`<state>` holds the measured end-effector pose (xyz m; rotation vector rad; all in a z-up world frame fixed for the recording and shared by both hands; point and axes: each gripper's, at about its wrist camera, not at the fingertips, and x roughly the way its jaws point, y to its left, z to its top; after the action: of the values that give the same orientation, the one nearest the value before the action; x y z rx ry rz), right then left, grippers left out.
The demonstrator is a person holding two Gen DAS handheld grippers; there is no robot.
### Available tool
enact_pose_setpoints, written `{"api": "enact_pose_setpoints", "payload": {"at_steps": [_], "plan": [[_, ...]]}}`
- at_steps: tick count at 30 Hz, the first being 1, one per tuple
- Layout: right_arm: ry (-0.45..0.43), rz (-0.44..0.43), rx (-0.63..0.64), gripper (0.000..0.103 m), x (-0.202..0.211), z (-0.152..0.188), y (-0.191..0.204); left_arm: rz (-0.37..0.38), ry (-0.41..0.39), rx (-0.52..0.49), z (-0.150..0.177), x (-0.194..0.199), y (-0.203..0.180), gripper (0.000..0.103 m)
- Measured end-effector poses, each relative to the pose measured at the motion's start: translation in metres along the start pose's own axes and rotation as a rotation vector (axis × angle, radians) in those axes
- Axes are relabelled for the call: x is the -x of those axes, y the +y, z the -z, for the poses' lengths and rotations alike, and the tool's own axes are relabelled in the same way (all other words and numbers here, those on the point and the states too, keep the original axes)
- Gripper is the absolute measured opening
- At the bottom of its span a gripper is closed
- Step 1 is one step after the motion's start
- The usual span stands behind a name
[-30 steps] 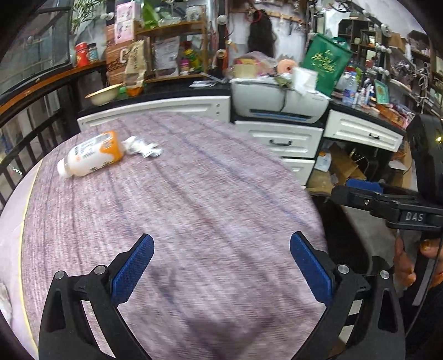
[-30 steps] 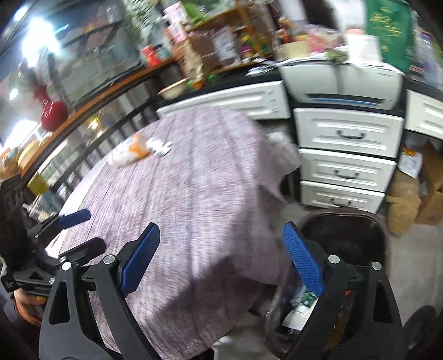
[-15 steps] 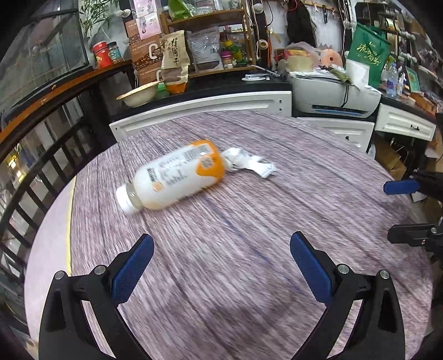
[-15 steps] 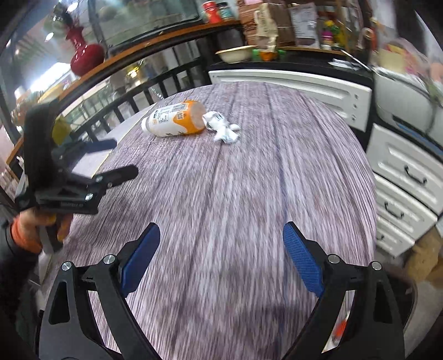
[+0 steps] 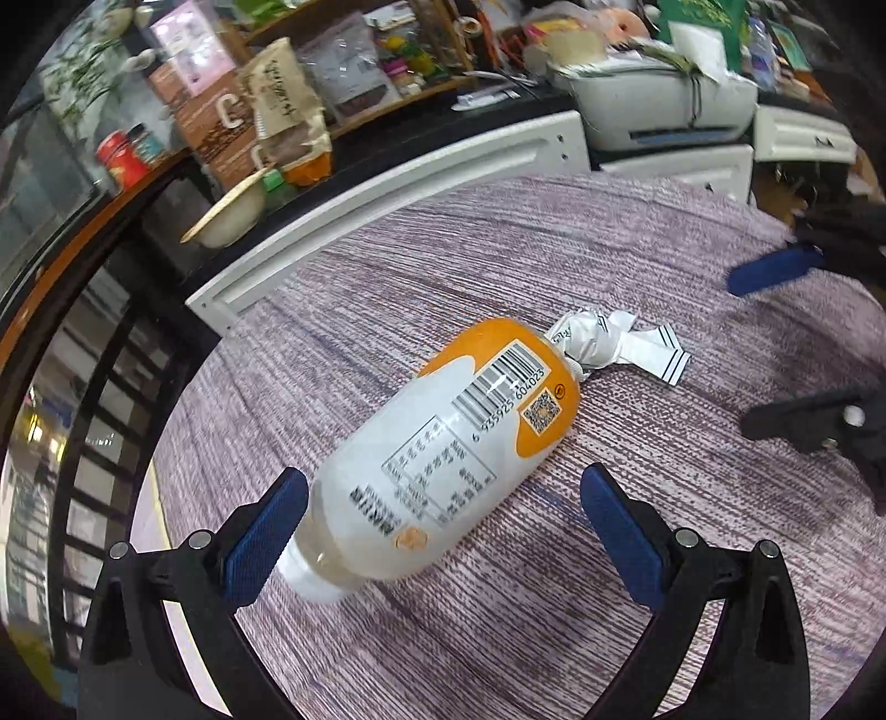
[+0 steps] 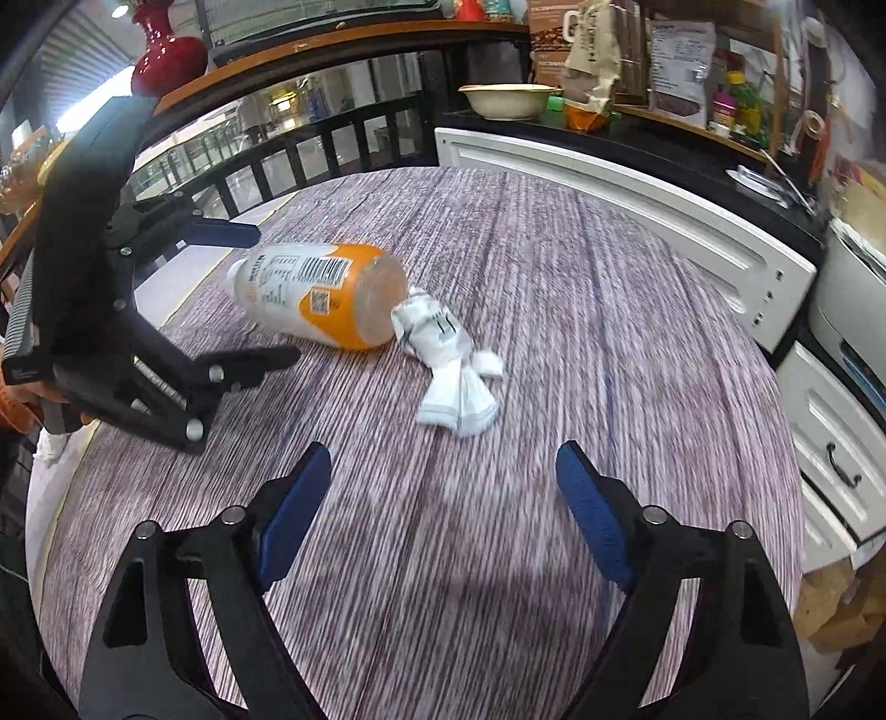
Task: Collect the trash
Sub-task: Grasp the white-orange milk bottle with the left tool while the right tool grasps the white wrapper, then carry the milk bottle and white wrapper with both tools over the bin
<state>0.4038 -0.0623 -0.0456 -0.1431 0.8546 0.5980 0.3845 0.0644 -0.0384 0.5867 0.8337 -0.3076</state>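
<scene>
A white and orange plastic bottle (image 5: 443,459) (image 6: 318,293) lies on its side on the round purple-grey table (image 5: 609,266). A crumpled white wrapper (image 5: 614,346) (image 6: 448,371) touches the bottle's orange base. My left gripper (image 5: 443,526) is open, its fingers straddling the bottle's neck end without pressing on it; in the right wrist view this left gripper (image 6: 260,293) sits at the left beside the bottle. My right gripper (image 6: 443,509) hangs just short of the wrapper, its jaws closing with nothing between them. In the left wrist view the right gripper's fingers (image 5: 769,268) show at the right edge.
White cabinets (image 6: 637,210) and a black counter with a bowl (image 6: 506,99), bags and jars run behind the table. A black railing (image 6: 277,160) borders the left side. White drawers (image 6: 836,443) stand at the right, and a red vase (image 6: 166,52) at the far left.
Both grippers swept across the table toward the bottle and wrapper, which now loom large. The left fingers have come to straddle the bottle. The right jaws narrowed slightly.
</scene>
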Motion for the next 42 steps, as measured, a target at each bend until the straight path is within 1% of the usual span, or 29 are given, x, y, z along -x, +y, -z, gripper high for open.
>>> {"api": "enact_pose_setpoints", "payload": {"at_steps": [2, 5, 8, 10, 12, 13, 14, 15, 18, 20, 22, 25, 30, 33, 37, 38, 42], "plan": [[0.009, 0.015, 0.051, 0.079, -0.015, -0.01, 0.004, 0.009, 0.011, -0.048, -0.002, -0.005, 0.0, 0.097], [0.026, 0.03, 0.11, 0.074, -0.034, -0.022, 0.007, 0.034, 0.022, -0.103, -0.002, -0.012, 0.001, 0.097], [0.037, 0.042, 0.152, 0.071, -0.046, -0.031, 0.009, 0.026, 0.02, -0.136, -0.002, -0.018, 0.001, 0.097], [0.048, 0.033, 0.156, 0.063, -0.051, -0.036, 0.007, 0.017, 0.027, -0.129, -0.003, -0.022, 0.002, 0.095], [0.056, 0.023, 0.158, 0.052, -0.055, -0.039, 0.006, 0.015, 0.03, -0.109, -0.003, -0.025, 0.005, 0.085], [0.05, 0.016, 0.158, 0.049, -0.056, -0.04, 0.006, 0.011, 0.036, -0.104, -0.003, -0.026, 0.005, 0.082], [0.048, 0.009, 0.156, 0.037, -0.056, -0.041, 0.007, 0.002, 0.049, -0.1, -0.003, -0.029, 0.005, 0.076], [0.049, 0.01, 0.148, 0.029, -0.056, -0.041, 0.007, -0.004, 0.056, -0.098, -0.004, -0.031, 0.005, 0.072], [0.047, 0.007, 0.118, 0.028, -0.053, -0.039, 0.005, 0.0, 0.061, -0.057, -0.007, -0.033, 0.005, 0.062], [0.044, 0.005, 0.103, 0.028, -0.049, -0.036, 0.004, -0.008, 0.053, -0.051, -0.007, -0.033, 0.0, 0.061], [0.039, -0.01, 0.083, 0.028, -0.043, -0.031, 0.003, 0.006, 0.041, -0.035, -0.007, -0.029, -0.004, 0.061], [0.032, 0.0, 0.061, 0.028, -0.033, -0.023, 0.001, 0.028, 0.009, -0.009, -0.003, -0.019, -0.015, 0.061], [-0.013, -0.013, 0.012, 0.028, 0.003, 0.0, -0.005, 0.07, -0.039, 0.046, 0.008, 0.002, -0.037, 0.061], [-0.047, -0.018, -0.021, 0.028, 0.031, 0.02, -0.009, 0.102, -0.073, 0.127, 0.017, 0.021, -0.05, 0.061], [-0.093, -0.017, -0.041, 0.028, 0.068, 0.047, -0.012, 0.109, -0.142, 0.196, 0.027, 0.054, -0.076, 0.061], [-0.101, -0.017, -0.048, 0.028, 0.075, 0.053, -0.013, 0.122, -0.154, 0.224, 0.03, 0.062, -0.082, 0.061], [-0.131, -0.002, -0.076, 0.028, 0.104, 0.083, -0.017, 0.157, -0.188, 0.312, 0.036, 0.086, -0.098, 0.061]]}}
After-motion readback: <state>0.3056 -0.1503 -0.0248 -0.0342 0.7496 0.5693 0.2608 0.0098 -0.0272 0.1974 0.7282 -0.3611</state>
